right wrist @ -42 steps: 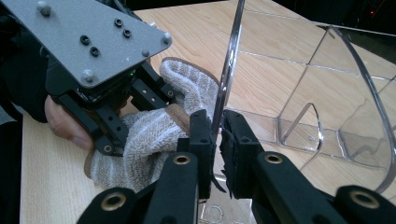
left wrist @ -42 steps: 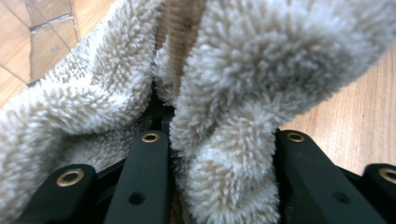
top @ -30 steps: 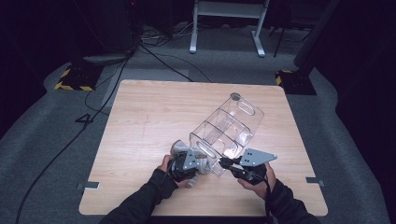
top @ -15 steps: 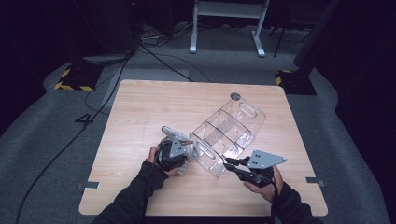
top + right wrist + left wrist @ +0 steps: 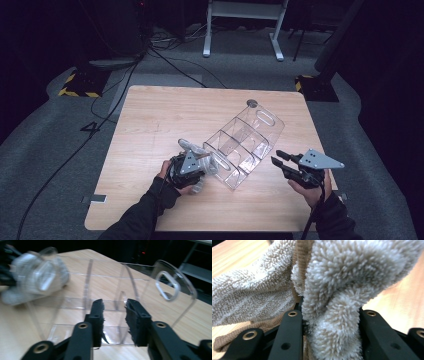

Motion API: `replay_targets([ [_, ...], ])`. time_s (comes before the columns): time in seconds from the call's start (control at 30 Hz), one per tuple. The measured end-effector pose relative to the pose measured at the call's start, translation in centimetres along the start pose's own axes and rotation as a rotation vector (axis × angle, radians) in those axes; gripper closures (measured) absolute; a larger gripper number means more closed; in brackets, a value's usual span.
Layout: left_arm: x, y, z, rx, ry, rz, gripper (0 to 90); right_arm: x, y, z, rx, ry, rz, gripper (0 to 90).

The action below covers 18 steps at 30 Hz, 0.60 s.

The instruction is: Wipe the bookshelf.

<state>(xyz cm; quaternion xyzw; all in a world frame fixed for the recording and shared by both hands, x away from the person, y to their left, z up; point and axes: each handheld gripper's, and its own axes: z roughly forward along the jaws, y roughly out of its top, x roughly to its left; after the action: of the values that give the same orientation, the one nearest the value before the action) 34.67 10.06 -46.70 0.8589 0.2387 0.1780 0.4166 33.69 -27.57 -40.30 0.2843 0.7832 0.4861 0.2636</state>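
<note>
High view shows the worktop [image 5: 150, 120] carrying a clear divided organizer [image 5: 245, 145] lying diagonally at its middle. Left gripper [image 5: 192, 167] pinches a beige towel [image 5: 332, 290] at its near end; best wipe gently. Right gripper [image 5: 280, 162], jaws just spreading on nothing, should steady the organizer.

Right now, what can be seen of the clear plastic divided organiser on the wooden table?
The clear plastic divided organiser looks like transparent acrylic: a long open bin with cross partitions forming compartments and a rounded end wall with an oval handle cutout. It lies diagonally on the wooden table, handle end farther from the person. At its near left end sits the beige terry towel clamped by the left gripper. The right gripper, whose jaws have just been opening, stands apart from it with nothing between them.
</note>
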Motion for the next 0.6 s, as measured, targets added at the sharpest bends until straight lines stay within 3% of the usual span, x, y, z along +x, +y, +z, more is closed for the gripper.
replay_targets([
  [0.1, -0.5, 0.3, -0.1, -0.013, -0.015, 0.004, 67.5, -1.0, 0.0, 1.5, 0.031, -0.023, -0.010, 62.1],
  [0.17, -0.7, 0.5, -0.2, -0.024, -0.023, 0.003, 67.4, -1.6, -0.2, 2.7, 0.052, 0.014, 0.018, 60.3],
  [0.23, -0.8, 0.6, -0.3, -0.034, -0.032, 0.000, 67.4, -1.7, -0.3, 3.9, 0.092, -0.001, -0.004, 59.2],
  [0.3, -0.9, 0.8, -0.3, -0.046, -0.047, -0.011, 67.5, -2.0, -0.4, 4.8, 0.111, 0.013, -0.001, 58.5],
  [0.37, -0.8, 0.8, -0.3, -0.068, -0.083, -0.043, 67.5, -2.3, -0.6, 5.5, 0.109, 0.000, -0.001, 58.6],
  [0.43, -1.0, 1.0, -0.1, -0.070, -0.084, -0.040, 67.4, -2.7, -1.0, 6.0, 0.114, 0.014, 0.032, 59.3],
  [0.53, -1.2, 1.0, 0.2, -0.063, -0.089, -0.027, 67.4, -2.9, -1.3, 6.5, 0.133, -0.017, 0.024, 60.1],
  [0.6, -1.1, 1.0, 0.2, -0.060, -0.085, -0.021, 67.4, -3.3, -1.2, 6.2, 0.109, -0.023, 0.035, 59.9],
])
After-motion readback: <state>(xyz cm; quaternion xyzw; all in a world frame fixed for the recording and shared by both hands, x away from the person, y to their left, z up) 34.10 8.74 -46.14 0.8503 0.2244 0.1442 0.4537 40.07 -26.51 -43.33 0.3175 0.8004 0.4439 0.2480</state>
